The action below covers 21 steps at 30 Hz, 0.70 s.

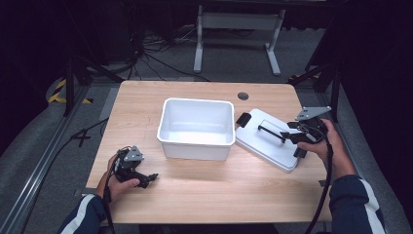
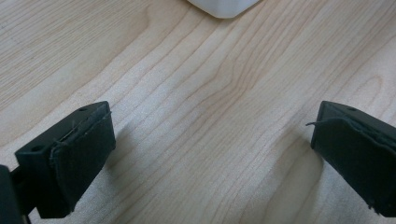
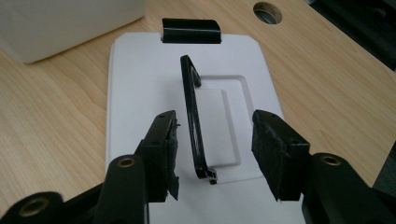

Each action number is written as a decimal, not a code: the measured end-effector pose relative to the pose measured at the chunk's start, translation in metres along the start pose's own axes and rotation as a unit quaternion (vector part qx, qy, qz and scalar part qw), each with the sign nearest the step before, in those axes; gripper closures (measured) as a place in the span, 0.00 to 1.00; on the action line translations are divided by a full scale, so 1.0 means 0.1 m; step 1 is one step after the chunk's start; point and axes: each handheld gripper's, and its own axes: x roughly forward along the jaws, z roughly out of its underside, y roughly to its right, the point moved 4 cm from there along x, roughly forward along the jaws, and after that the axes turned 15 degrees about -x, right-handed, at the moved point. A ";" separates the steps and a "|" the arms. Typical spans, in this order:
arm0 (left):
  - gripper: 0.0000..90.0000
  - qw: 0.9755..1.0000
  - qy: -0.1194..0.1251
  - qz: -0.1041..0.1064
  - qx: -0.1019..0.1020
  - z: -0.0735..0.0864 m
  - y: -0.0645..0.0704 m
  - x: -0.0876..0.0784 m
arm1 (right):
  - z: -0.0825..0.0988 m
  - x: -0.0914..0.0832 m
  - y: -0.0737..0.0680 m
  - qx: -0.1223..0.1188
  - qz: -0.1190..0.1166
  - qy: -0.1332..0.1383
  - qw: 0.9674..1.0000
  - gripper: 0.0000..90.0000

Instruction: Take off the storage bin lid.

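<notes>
A white bin [image 1: 195,151] stands open in the middle of the wooden table. To its right lies its white lid [image 1: 265,146], with a black clip [image 1: 243,119] at the near-bin end. The lid's thin black handle [image 3: 192,116] stands raised off the lid. My right gripper [image 3: 217,140] is open, its jaws astride the handle, and neither pad touches it. In the high view that right gripper [image 1: 287,131] hovers over the lid's right part. My left gripper [image 1: 148,179] rests low at the table's front left, open and with nothing in it; between its pads [image 2: 84,154] is bare wood.
A round cable hole [image 1: 242,96] sits in the table behind the lid. A corner of the bin [image 2: 224,7] shows ahead of the left gripper. Beyond the table's far edge stand a white frame's legs [image 1: 236,22] and floor cables.
</notes>
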 end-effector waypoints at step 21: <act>0.00 1.000 -0.001 0.001 -0.001 0.00 0.00 0.00 | 0.29 -0.32 -0.35 0.007 0.032 0.024 0.999 0.42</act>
